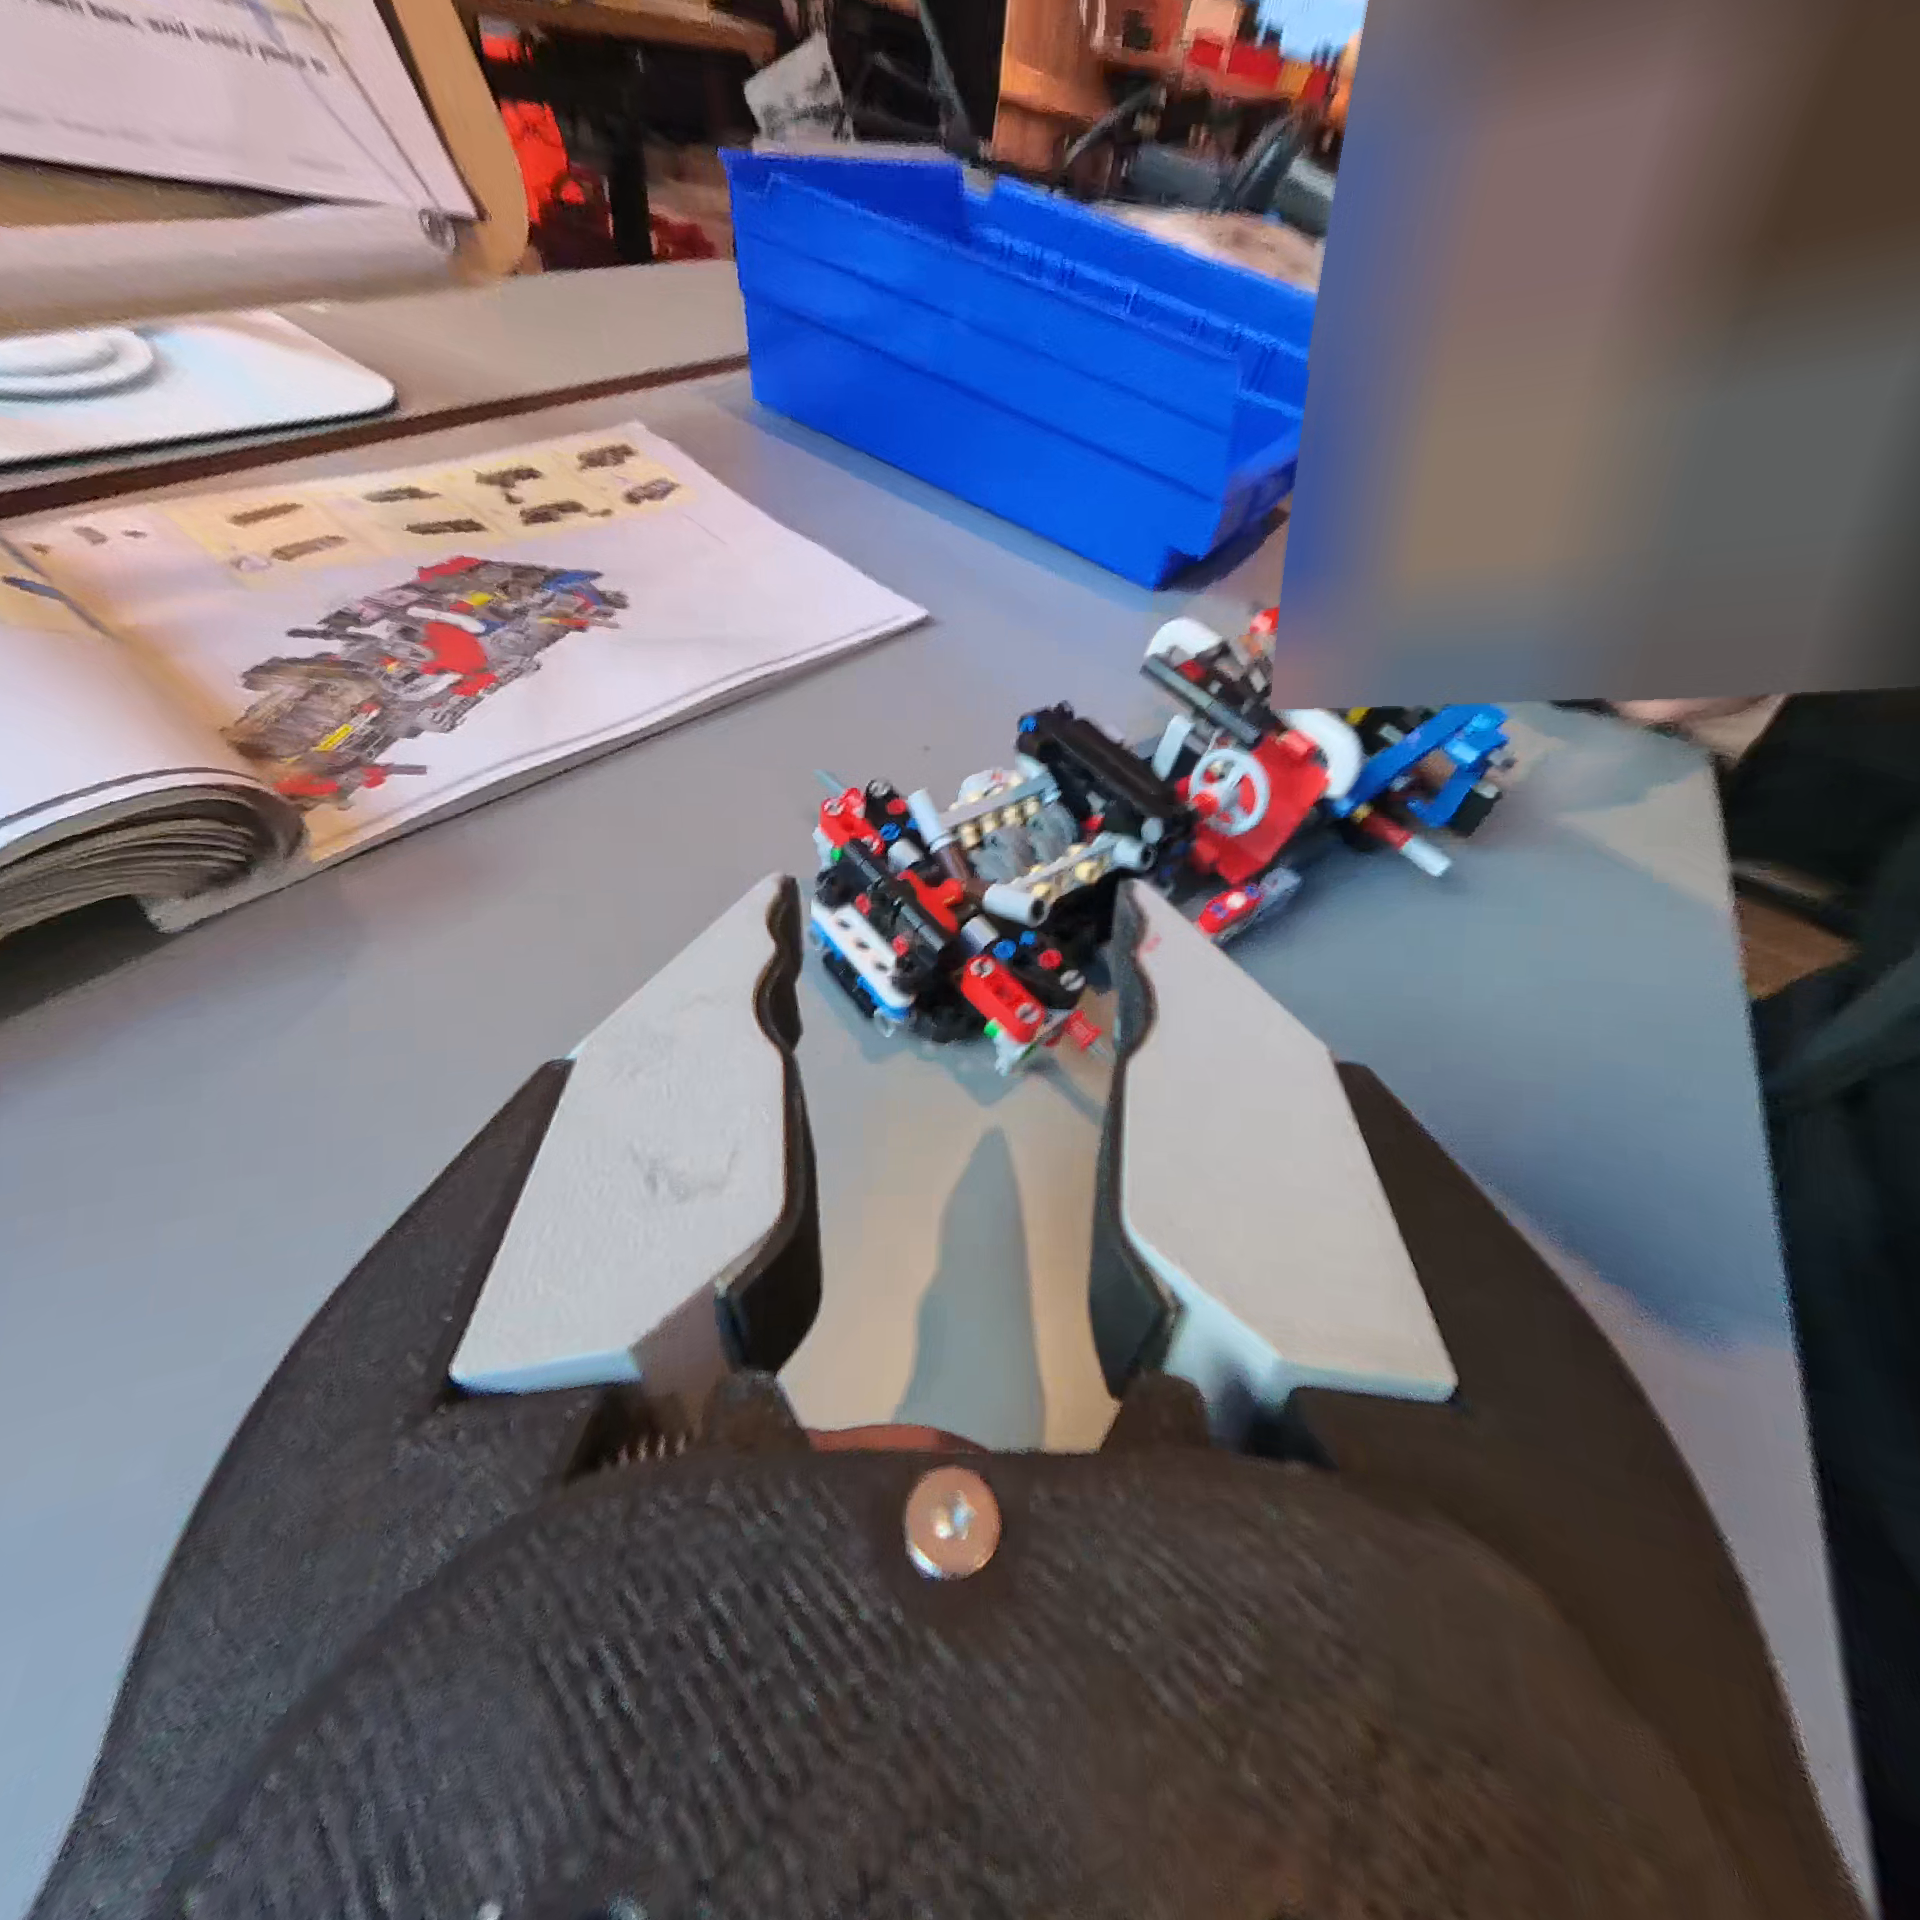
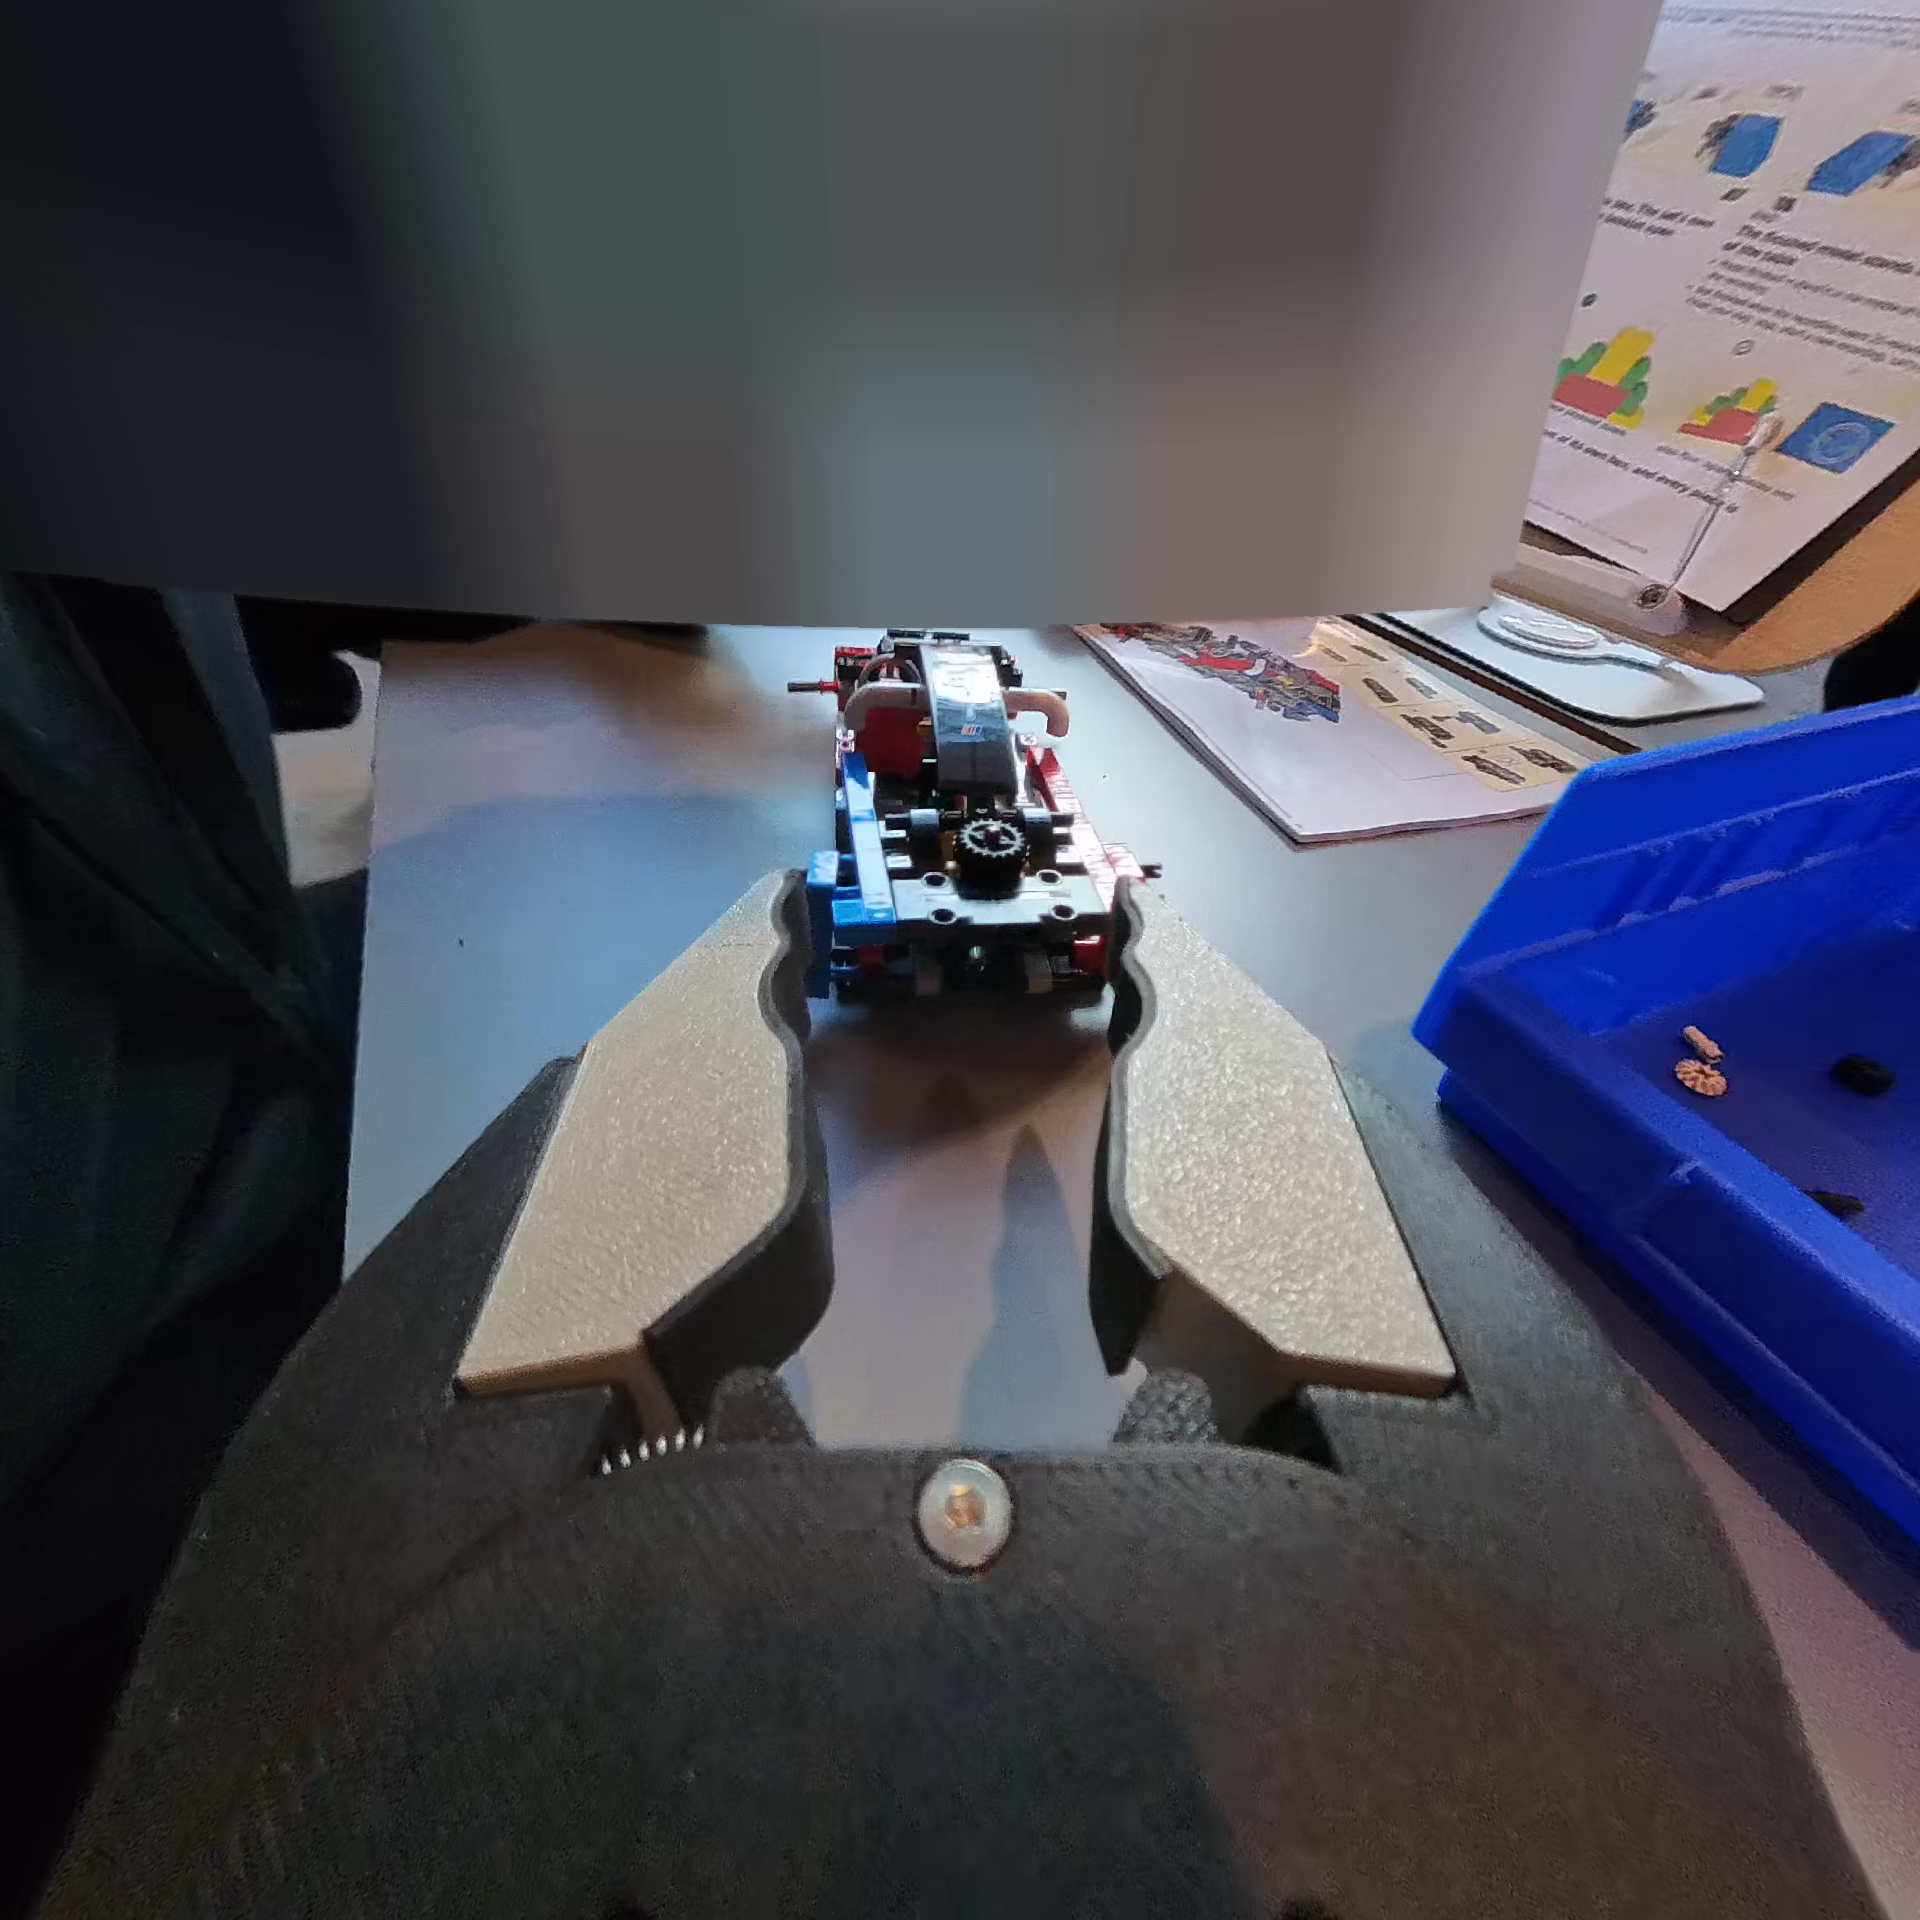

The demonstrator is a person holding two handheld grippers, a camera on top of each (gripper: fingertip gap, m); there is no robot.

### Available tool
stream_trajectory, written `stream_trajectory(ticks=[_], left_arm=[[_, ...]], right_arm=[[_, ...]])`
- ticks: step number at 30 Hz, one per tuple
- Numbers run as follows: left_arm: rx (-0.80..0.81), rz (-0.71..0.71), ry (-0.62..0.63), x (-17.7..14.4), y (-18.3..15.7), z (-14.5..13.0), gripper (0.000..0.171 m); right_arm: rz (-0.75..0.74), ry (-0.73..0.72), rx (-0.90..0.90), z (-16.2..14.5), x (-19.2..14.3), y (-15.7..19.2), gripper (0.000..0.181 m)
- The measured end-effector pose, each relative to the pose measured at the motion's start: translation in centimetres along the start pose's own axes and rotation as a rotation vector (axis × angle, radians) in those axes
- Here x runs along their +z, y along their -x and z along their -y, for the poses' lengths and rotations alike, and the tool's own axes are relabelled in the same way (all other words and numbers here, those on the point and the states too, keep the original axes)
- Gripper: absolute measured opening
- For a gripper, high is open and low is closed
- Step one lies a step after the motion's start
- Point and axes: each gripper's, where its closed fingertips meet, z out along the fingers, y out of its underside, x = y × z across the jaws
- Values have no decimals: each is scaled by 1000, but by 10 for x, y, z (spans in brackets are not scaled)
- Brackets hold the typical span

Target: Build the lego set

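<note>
A part-built lego car chassis (image 1: 1039,862), in black, red, blue and white, lies on the grey table (image 1: 416,1143). In the left wrist view its front end sits between the fingertips of my left gripper (image 1: 956,935), whose jaws stand wide apart. In the right wrist view the chassis (image 2: 966,831) points away from me. Its rear end, with a black gear on top, sits between the tips of my right gripper (image 2: 956,935), also wide apart. I cannot tell whether either gripper's fingers touch it. A blur patch hides the far end.
An open instruction booklet (image 1: 468,644) lies left of the model. A blue bin (image 1: 1018,364) stands behind it and holds a few small pieces (image 2: 1699,1075). A printed sheet on a stand (image 2: 1745,312) is at the back. The table edge (image 1: 1735,935) runs alongside a person in dark clothing. About 30 cm separates my left fingertips from my right.
</note>
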Motion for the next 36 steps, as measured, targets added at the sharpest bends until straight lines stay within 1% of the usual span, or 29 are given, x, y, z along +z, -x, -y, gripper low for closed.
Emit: stream_trajectory(ticks=[2,4,5,7,8,11,12,14,16,17,18,20,21,23,25,26,28,29,31,32,34,36], left_arm=[[99,95,107,-1,18,-13,57],[232,207,235,-4,42,-29,48],[258,203,296,-4,47,-37,45],[259,123,415,3,46,-54,46],[276,100,446,7,45,-58,47],[324,31,444,18,39,-55,44],[315,8,449,21,38,-55,45],[259,-58,469,22,34,-58,40],[210,-138,470,22,24,-58,43],[194,-182,473,23,15,-59,39],[177,-222,482,23,6,-60,26],[191,-219,484,25,0,-61,26],[208,-195,480,26,2,-61,25],[181,-190,477,25,0,-61,25],[154,-222,478,22,-9,-63,24],[156,-240,482,19,-15,-65,22],[179,-213,490,13,-16,-69,13],[195,-150,491,11,-11,-68,18],[232,33,447,7,6,-58,55],[272,97,408,3,6,-50,65],[424,179,349,-3,-8,-34,83],[627,224,330,2,-30,-21,103]], right_arm=[[-18,41,-34,-5,4,1,53],[-44,106,-31,-14,9,-4,51],[-57,156,-24,-21,11,-8,50],[-5,251,-13,-35,15,-4,48],[25,286,-9,-41,18,-2,45],[79,386,-21,-56,27,0,46],[93,424,-23,-62,30,0,47],[148,508,-8,-74,36,4,46],[198,569,4,-82,42,9,45],[214,562,1,-80,46,12,42],[233,562,-2,-79,50,15,37],[278,573,-12,-78,55,22,37],[285,573,-11,-77,56,22,35],[318,573,26,-76,54,25,33],[368,573,56,-75,49,31,28],[381,572,67,-75,46,34,22],[383,567,67,-75,42,36,22],[375,559,57,-75,41,36,23],[353,571,36,-79,34,33,25],[342,567,30,-79,31,32,25],[322,567,33,-81,23,28,25],[314,556,60,-80,18,25,30]])
